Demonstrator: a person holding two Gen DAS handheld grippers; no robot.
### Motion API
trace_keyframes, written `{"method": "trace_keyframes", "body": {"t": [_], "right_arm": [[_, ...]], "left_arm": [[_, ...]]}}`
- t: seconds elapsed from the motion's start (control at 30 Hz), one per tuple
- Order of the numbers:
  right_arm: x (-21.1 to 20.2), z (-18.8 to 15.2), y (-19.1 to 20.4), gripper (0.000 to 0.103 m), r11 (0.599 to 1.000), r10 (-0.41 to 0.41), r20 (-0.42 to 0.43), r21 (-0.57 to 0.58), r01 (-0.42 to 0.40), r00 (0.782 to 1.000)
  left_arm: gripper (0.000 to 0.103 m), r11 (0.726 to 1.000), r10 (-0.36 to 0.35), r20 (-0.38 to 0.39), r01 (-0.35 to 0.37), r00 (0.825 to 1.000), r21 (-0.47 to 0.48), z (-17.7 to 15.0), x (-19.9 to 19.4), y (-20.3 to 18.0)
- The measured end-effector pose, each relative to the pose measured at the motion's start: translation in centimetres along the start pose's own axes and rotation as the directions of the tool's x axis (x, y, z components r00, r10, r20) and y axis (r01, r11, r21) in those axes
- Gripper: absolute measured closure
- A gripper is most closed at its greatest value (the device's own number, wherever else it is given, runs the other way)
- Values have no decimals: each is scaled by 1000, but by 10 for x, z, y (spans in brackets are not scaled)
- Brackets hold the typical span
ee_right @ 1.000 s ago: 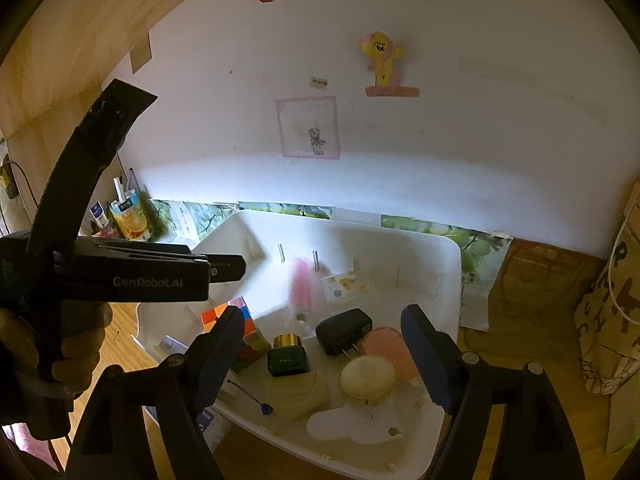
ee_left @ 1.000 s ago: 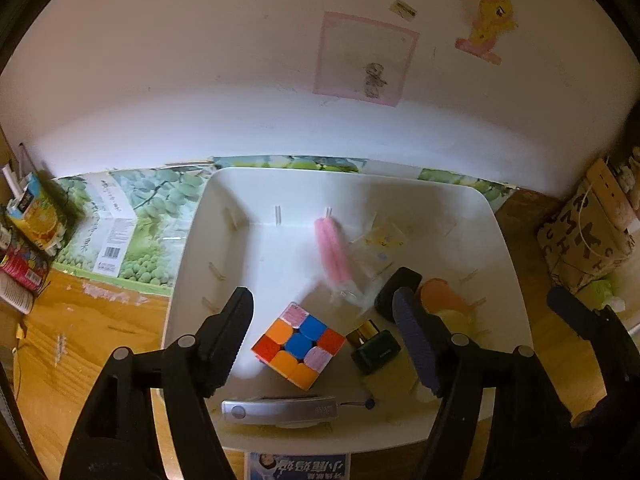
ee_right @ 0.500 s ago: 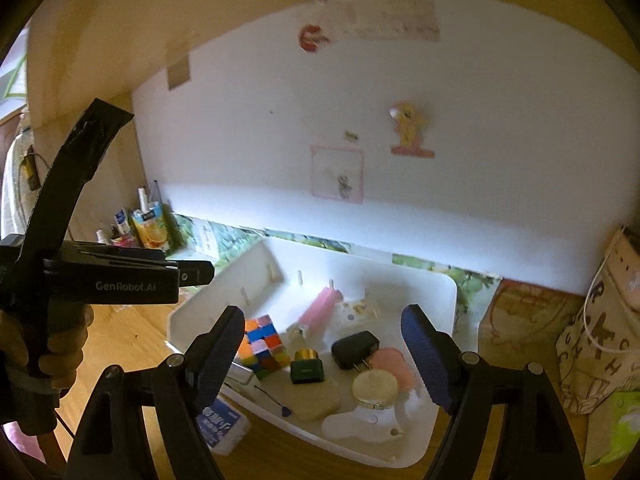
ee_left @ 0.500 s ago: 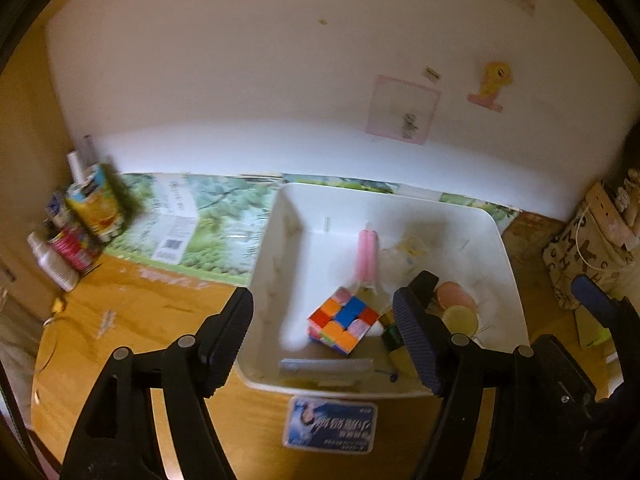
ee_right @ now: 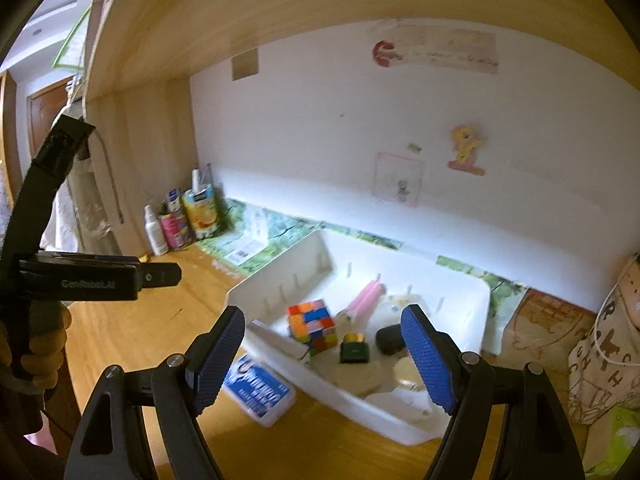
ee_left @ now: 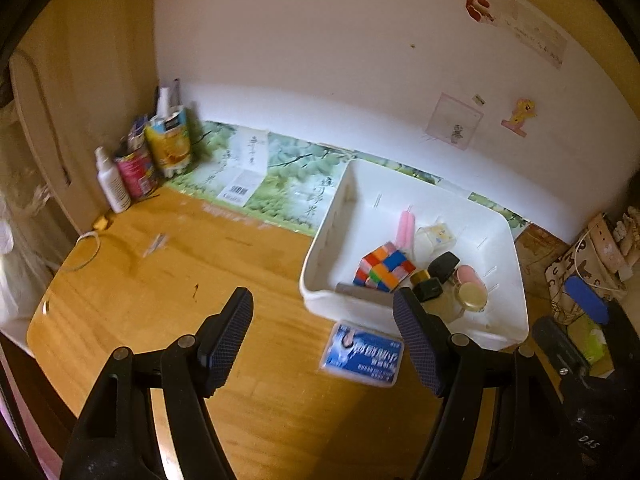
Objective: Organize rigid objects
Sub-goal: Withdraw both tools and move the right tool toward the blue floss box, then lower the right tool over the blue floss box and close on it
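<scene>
A white bin on the wooden desk holds a colourful puzzle cube, a pink tube, a small dark green bottle with a gold cap, a black adapter and round yellowish lids. A blue and white packet lies on the desk in front of the bin. My left gripper hangs open and empty over the desk, left of the bin. My right gripper hangs open and empty before the bin.
Bottles and cartons stand in the far left corner against the wall. A green printed sheet lies behind the bin. A patterned bag and cables sit at the right. A wooden shelf hangs overhead.
Both grippers have pulled back and up from the bin, which now looks smaller. The left view has swung left, showing bare desk and the corner bottles. Neither gripper's opening has changed.
</scene>
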State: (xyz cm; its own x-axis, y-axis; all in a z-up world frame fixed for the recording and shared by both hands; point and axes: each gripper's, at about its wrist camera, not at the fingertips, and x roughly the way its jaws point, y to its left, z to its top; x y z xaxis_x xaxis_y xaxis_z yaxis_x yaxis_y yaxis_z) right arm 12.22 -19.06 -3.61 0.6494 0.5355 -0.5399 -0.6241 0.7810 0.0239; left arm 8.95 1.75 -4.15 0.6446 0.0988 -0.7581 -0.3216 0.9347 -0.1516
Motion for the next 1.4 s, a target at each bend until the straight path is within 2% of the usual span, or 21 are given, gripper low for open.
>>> {"method": "trace_keyframes", "body": {"t": [0.33, 0.53, 0.7, 0.8, 0.87, 1.1, 1.4], "right_arm": [[21, -25, 34, 22, 995, 97, -110, 41, -93, 989], [37, -39, 47, 22, 993, 84, -193, 94, -67, 977], [57, -50, 45, 16, 976, 51, -292, 219, 15, 955], [68, -56, 46, 9, 960, 29, -342, 272, 70, 939], [76, -60, 49, 4, 948, 12, -367, 301, 107, 930], [97, -69, 63, 0, 885, -30, -448, 403, 231, 894], [117, -76, 78, 0, 805, -103, -483, 473, 358, 869]], "left_arm": [[27, 1000, 20, -67, -20, 998, -9, -28, -4, 20], [27, 1000, 16, -102, -16, 995, -5, -33, -1, 29], [27, 999, -2, -160, 7, 987, 32, -29, 4, 37], [18, 998, -31, -174, 40, 984, 50, -28, 3, 43], [17, 996, -44, -181, 57, 982, 69, -27, 2, 48], [10, 983, -73, -199, 104, 977, 153, -13, 3, 72], [10, 951, -113, -213, 167, 971, 258, 2, 8, 97]]}}
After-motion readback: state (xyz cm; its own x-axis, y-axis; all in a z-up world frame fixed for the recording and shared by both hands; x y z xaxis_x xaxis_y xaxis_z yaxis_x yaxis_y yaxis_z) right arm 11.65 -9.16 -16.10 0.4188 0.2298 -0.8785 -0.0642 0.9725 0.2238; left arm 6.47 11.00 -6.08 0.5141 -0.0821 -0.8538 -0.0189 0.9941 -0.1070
